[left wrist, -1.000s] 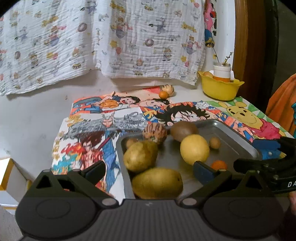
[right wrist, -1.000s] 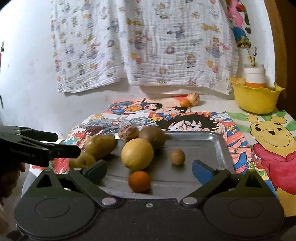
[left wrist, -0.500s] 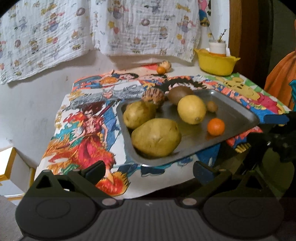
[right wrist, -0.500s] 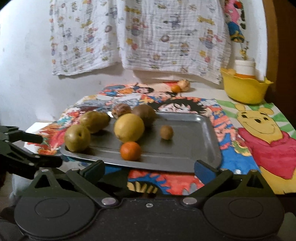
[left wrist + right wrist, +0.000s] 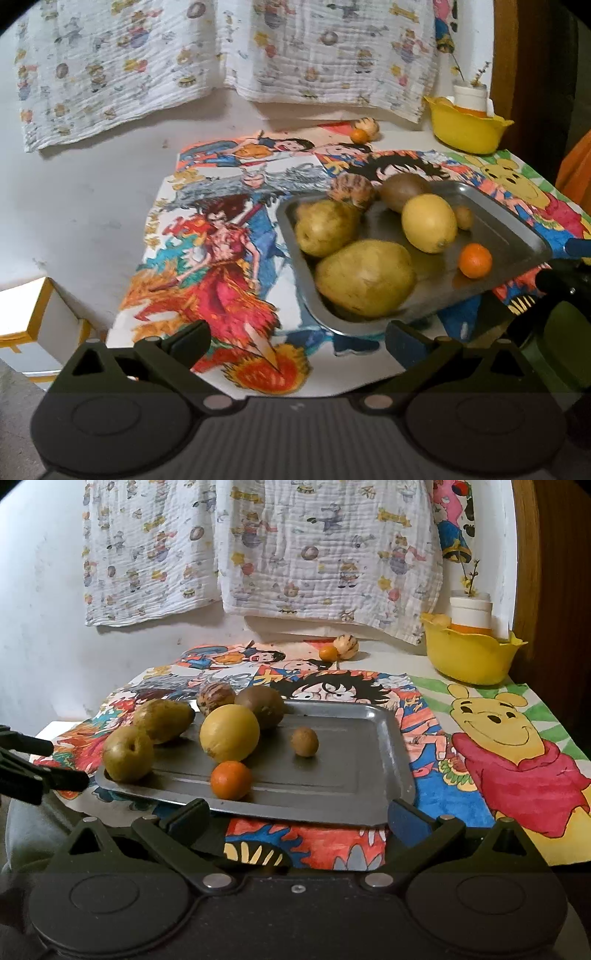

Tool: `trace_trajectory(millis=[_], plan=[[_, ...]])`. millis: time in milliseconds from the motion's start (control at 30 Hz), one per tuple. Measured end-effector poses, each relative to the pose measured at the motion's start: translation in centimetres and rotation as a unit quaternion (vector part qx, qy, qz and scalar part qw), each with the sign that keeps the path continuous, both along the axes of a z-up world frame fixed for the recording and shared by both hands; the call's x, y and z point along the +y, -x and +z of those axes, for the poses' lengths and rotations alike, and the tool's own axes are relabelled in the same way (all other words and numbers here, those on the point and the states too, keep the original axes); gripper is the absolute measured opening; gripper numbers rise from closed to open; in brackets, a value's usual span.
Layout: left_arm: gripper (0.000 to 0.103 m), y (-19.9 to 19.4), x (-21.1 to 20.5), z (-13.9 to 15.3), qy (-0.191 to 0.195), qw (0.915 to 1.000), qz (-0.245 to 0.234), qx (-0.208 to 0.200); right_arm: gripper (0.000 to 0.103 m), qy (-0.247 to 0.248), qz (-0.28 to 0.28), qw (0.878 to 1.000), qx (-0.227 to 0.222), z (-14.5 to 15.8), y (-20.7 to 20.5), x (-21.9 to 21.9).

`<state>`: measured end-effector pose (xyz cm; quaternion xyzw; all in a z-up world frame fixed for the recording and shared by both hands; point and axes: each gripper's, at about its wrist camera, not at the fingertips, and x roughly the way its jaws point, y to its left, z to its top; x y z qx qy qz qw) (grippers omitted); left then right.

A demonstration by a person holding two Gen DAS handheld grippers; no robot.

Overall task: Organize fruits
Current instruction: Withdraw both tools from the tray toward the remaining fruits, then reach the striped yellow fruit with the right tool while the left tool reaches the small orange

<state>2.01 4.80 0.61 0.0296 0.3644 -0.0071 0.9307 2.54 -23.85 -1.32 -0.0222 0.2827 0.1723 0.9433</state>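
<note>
white table (image 5: pixel 388 662) under cartoon cloth (image 5: pixel 517 738)

A home, probably a child's corner: a cartoon-print muslin cloth (image 5: pixel 258 554) hangs on the plastered wall, hand-coloured cartoon drawings (image 5: pixel 517 746) cover the counter (image 5: pixel 85 221), and a yellow plastic bowl (image 5: pixel 472 657) sits beside a wooden frame.

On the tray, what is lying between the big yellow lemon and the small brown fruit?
Nothing. In the right wrist view, bare tray floor separates the lemon from the small brown fruit. In the left wrist view the lemon overlaps it, hiding the gap.
</note>
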Motion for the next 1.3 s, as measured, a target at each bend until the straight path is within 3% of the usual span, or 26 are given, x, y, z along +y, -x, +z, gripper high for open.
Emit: trace_trajectory(millis=[300, 600, 733, 1300], plan=[[0.102, -2.6, 1.8, 2.2, 0.001, 0.9997, 0.021, -0.009, 0.102, -0.029, -0.008, 0.999, 0.013, 1.2, -3.0, -0.5], [0.103, -8.1, 3.1, 4.7, 0.023, 0.9985, 0.048, -0.011, 0.102, -0.032, -0.008, 0.999, 0.01, 2.4, -8.4, -0.5], [0.102, -11.7, 2.8, 5.4, 0.011, 0.9985, 0.053, -0.003, 0.102, -0.034, -0.002, 0.999, 0.013, 2.2, -11.7, -0.3], [0.102, -27.2, -0.9, 4.6, -0.026, 0.9994, -0.022, 0.011, 0.102, 0.009, -0.019, 1.0, 0.01, 4.2, -24.1, 0.6]])
